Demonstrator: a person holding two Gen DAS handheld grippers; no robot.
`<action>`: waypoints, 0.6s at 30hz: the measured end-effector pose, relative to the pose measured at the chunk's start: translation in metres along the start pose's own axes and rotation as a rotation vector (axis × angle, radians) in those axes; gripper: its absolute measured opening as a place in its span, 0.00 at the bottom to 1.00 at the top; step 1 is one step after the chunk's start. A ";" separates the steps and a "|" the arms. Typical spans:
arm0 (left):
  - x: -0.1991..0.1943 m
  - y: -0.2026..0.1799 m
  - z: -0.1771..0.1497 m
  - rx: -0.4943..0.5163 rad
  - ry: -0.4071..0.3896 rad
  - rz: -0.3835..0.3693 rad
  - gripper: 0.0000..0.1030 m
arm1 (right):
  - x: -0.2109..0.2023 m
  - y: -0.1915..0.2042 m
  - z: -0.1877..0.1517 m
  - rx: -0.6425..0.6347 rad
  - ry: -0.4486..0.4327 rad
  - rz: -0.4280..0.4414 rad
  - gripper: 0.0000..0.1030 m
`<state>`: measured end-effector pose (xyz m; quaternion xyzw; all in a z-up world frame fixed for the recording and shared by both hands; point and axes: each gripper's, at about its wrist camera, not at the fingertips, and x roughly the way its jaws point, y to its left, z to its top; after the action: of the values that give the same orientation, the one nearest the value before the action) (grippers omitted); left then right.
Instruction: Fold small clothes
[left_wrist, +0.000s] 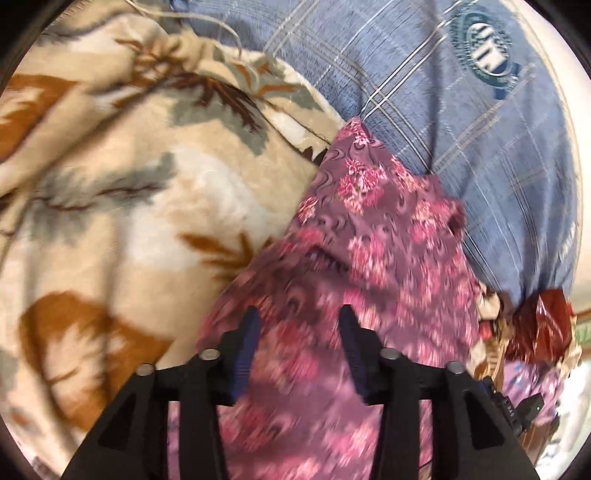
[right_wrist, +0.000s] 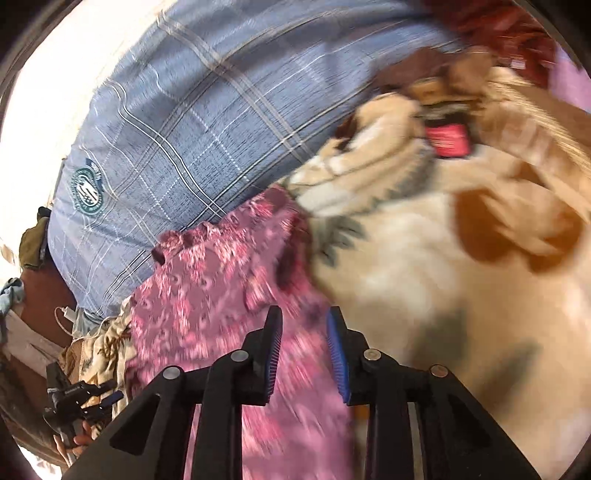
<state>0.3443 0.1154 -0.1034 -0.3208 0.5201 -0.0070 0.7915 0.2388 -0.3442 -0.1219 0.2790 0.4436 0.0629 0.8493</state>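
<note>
A pink floral cloth (left_wrist: 373, 236) is lying rumpled between a cream blanket (left_wrist: 122, 206) and a blue plaid pillow (left_wrist: 461, 122), while the left gripper (left_wrist: 298, 314) and right gripper (right_wrist: 305, 314) are both hanging above it with jaws parted, gripping nothing.

A thick cream fleece blanket (left_wrist: 122, 221) with rust-brown and grey-green leaf prints covered most of the surface, rumpled into soft folds. Against it lay a large blue-grey checked pillow (left_wrist: 461, 129) with pale crossing stripes and a round dark-green emblem (left_wrist: 484, 55) printed on its cover. A crumpled dark red cloth (left_wrist: 543, 325) lay bunched at the pillow's far end. Strong daylight washed out the pale area beyond the pillow. A white cable (right_wrist: 68, 317) lay near a brown surface (right_wrist: 44, 295) at the edge.
</note>
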 end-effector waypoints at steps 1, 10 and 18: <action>-0.014 0.005 -0.007 0.015 -0.005 0.003 0.49 | -0.013 -0.007 -0.009 0.006 0.005 -0.008 0.30; -0.105 0.058 -0.077 0.094 0.064 -0.024 0.57 | -0.090 -0.038 -0.103 0.026 0.077 -0.020 0.41; -0.101 0.089 -0.127 0.110 0.195 -0.038 0.59 | -0.104 -0.044 -0.155 0.009 0.135 -0.022 0.45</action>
<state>0.1643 0.1572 -0.0990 -0.2844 0.5874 -0.0817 0.7533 0.0483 -0.3528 -0.1404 0.2728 0.5032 0.0702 0.8170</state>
